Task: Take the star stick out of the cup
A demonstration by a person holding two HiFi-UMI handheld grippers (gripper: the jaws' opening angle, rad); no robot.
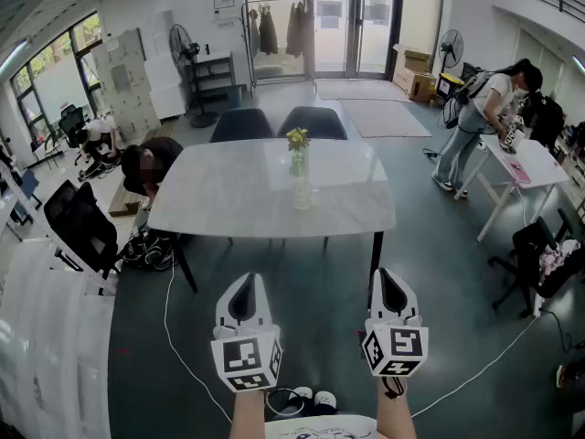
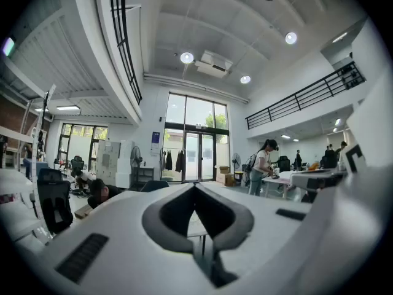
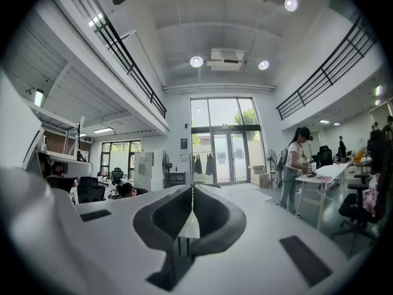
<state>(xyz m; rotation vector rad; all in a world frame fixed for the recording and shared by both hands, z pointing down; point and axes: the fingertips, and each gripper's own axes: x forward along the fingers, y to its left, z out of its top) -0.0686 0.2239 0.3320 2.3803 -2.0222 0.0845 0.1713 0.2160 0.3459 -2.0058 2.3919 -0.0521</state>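
Both closed, empty: left gripper, right gripper; best open one, pinch star stick above far cup.

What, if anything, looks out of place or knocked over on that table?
Nothing stands out. The cup stands upright on the table, with the yellow star stick rising from it. No spill shows.

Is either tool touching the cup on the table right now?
No, the left tool and right tool are both short of the table, while the cup stands near its middle.
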